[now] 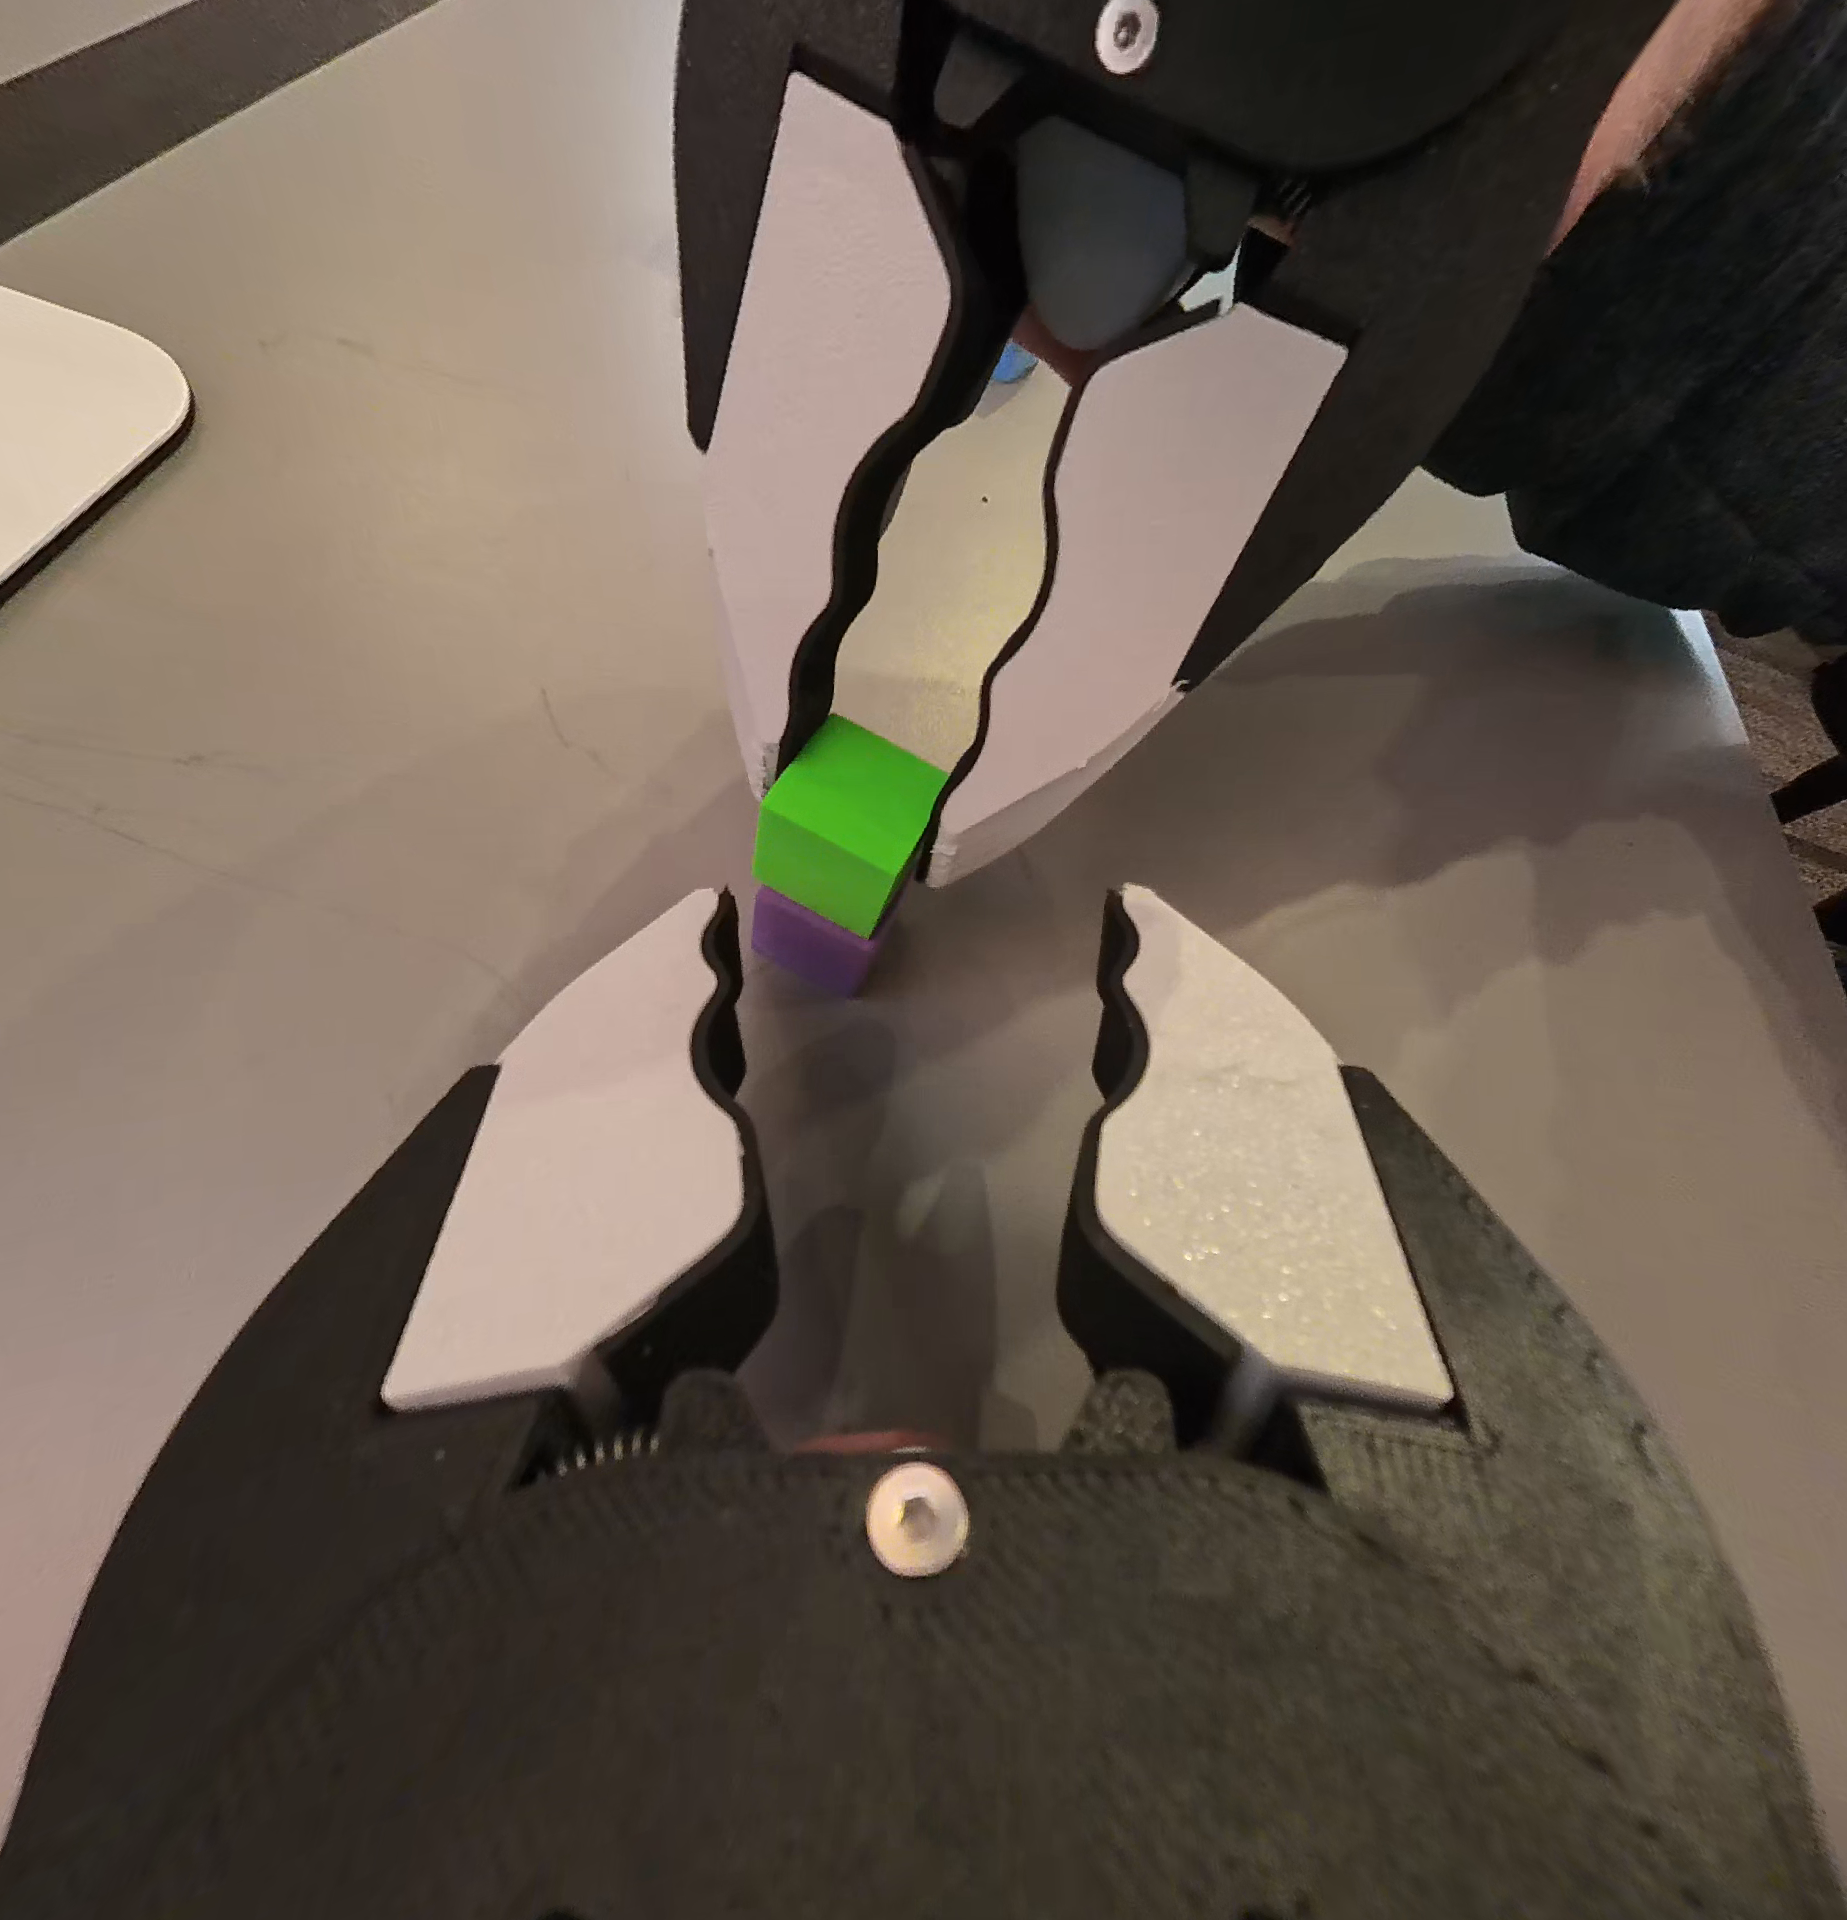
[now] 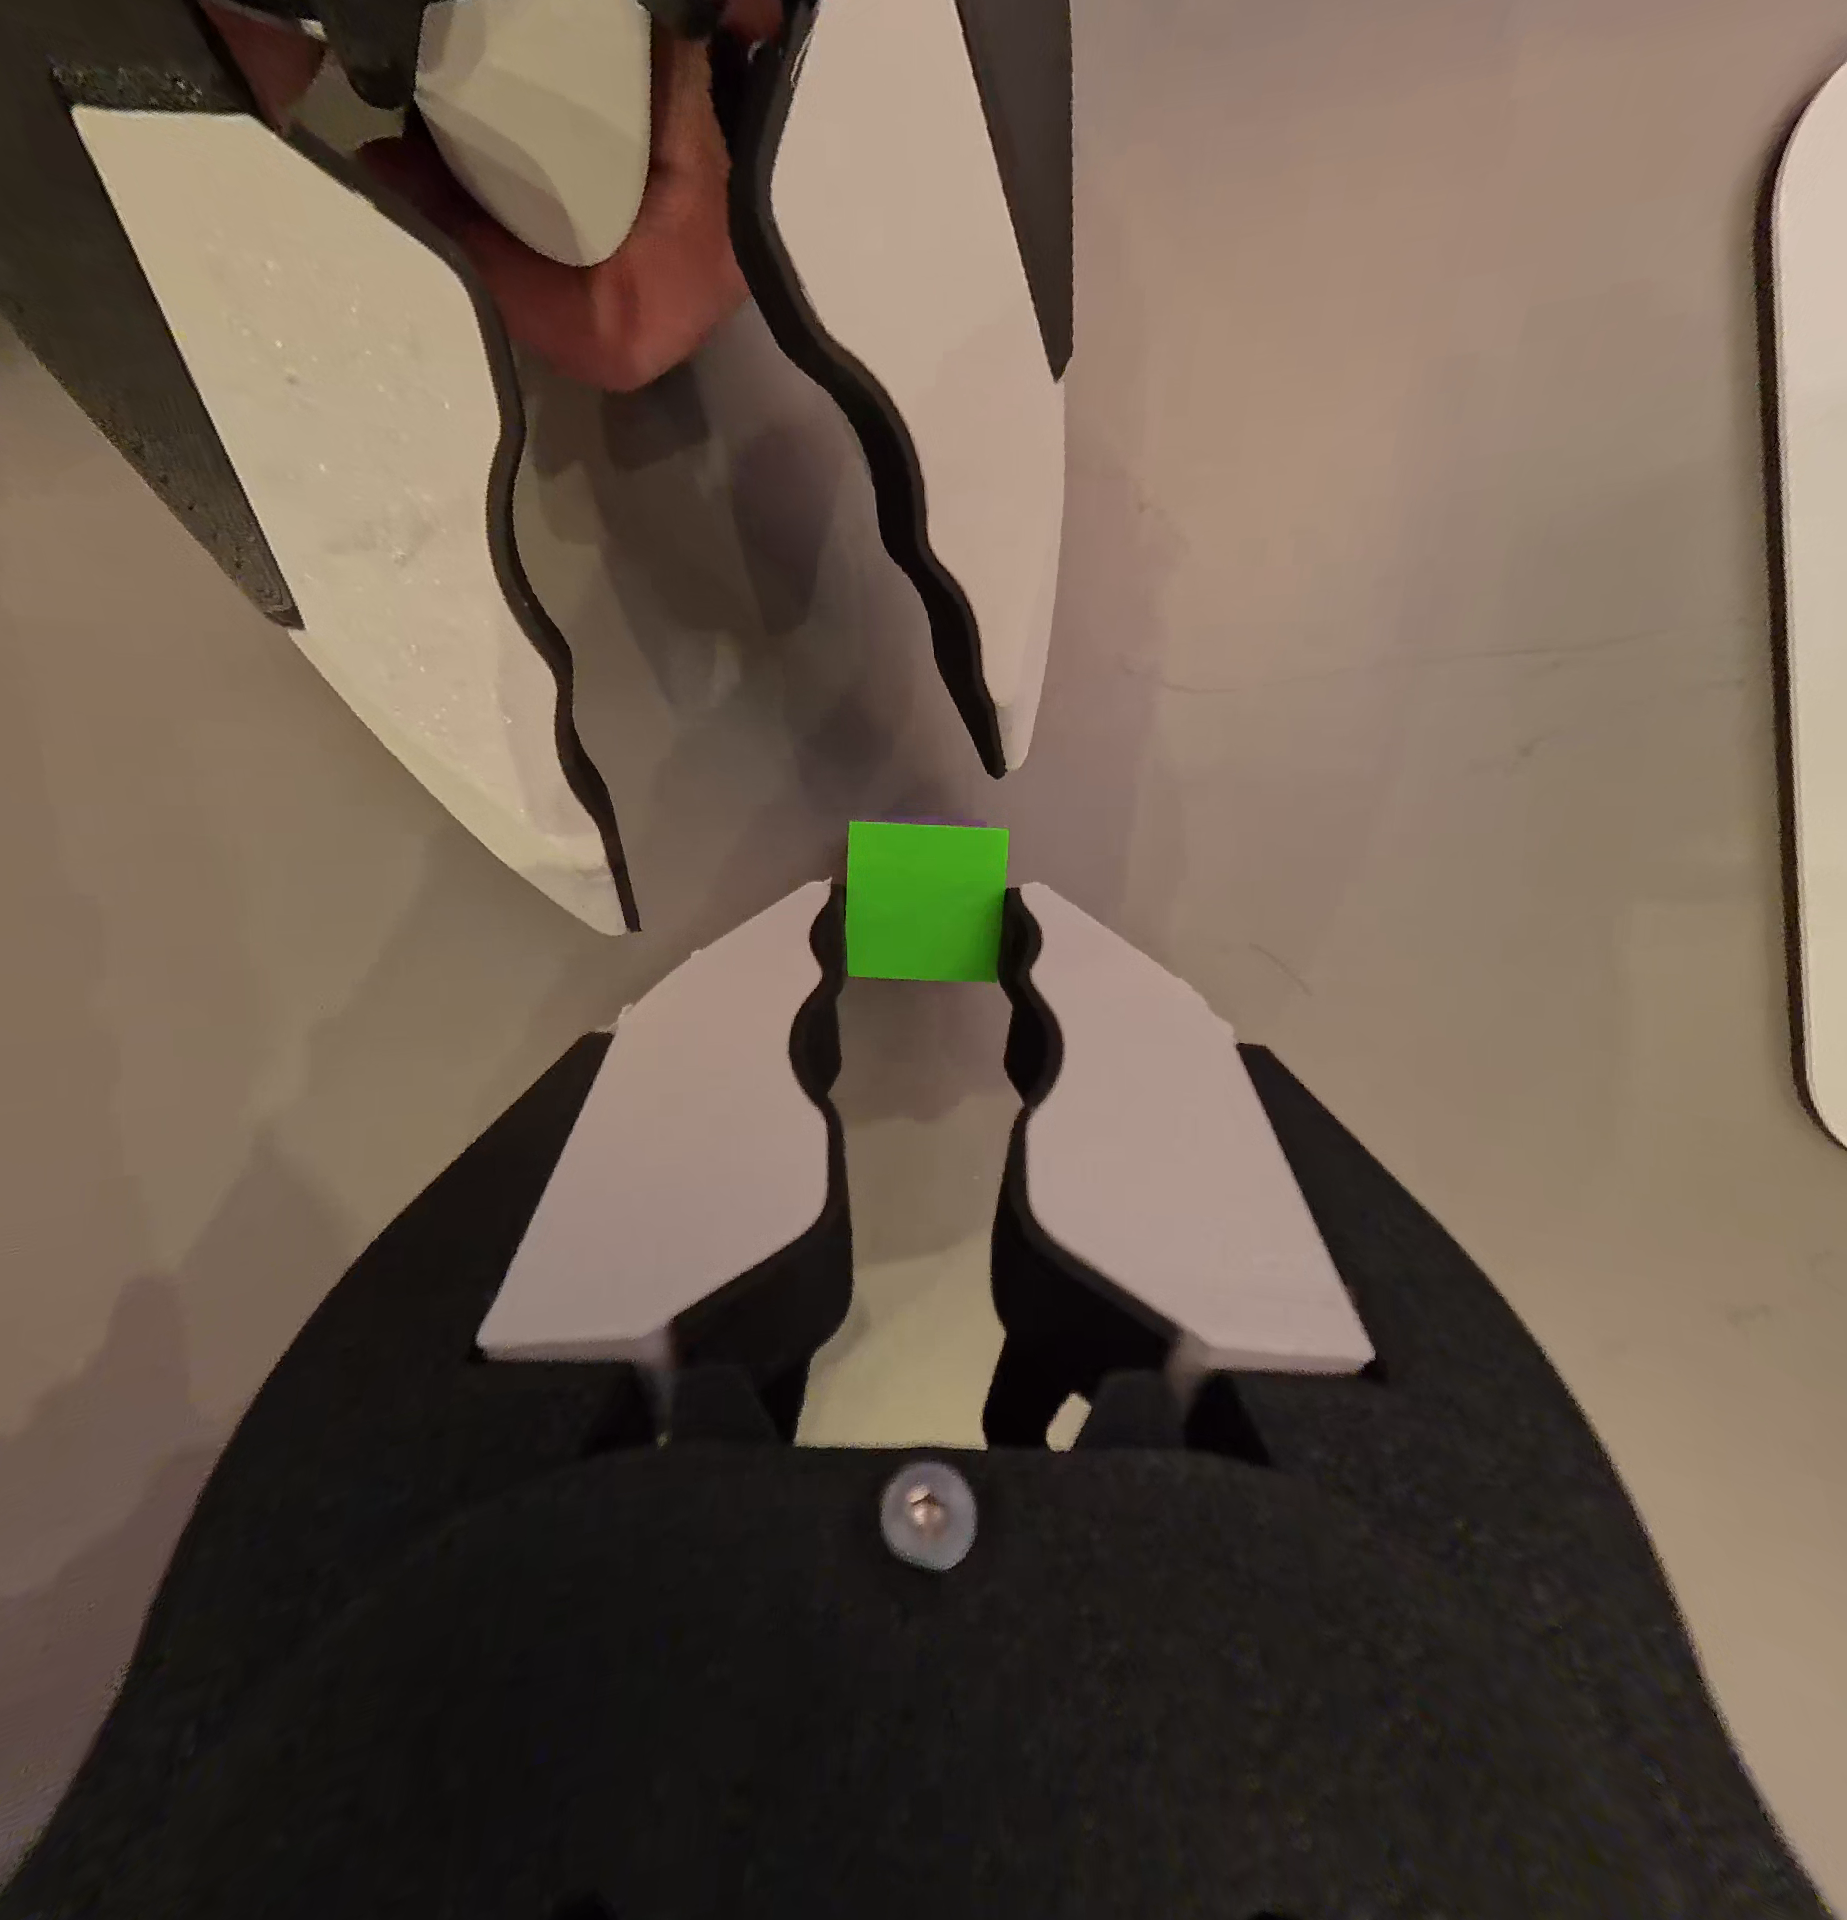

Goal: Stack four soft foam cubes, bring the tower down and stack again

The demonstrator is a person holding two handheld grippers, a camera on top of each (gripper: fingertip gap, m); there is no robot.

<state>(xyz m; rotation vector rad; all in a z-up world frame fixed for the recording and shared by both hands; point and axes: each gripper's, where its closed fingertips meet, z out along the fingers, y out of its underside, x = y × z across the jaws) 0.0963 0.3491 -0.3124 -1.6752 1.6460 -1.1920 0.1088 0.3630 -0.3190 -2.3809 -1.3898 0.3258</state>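
In the left wrist view, the green cube [image 1: 846, 821] is seen resting slightly askew on the purple cube [image 1: 810, 951] on the grey worktop [image 1: 327, 623], gripped on two opposite faces by the right tongs [image 1: 857, 810], while the left tongs [image 1: 919, 925] are held spread and empty just short of the pair. In the right wrist view, the green cube [image 2: 926, 901] is pinched between the right tongs' fingertips [image 2: 1023, 935], a purple sliver showing behind. The foam is judged light and squashy, best taken gently on flat opposite sides.
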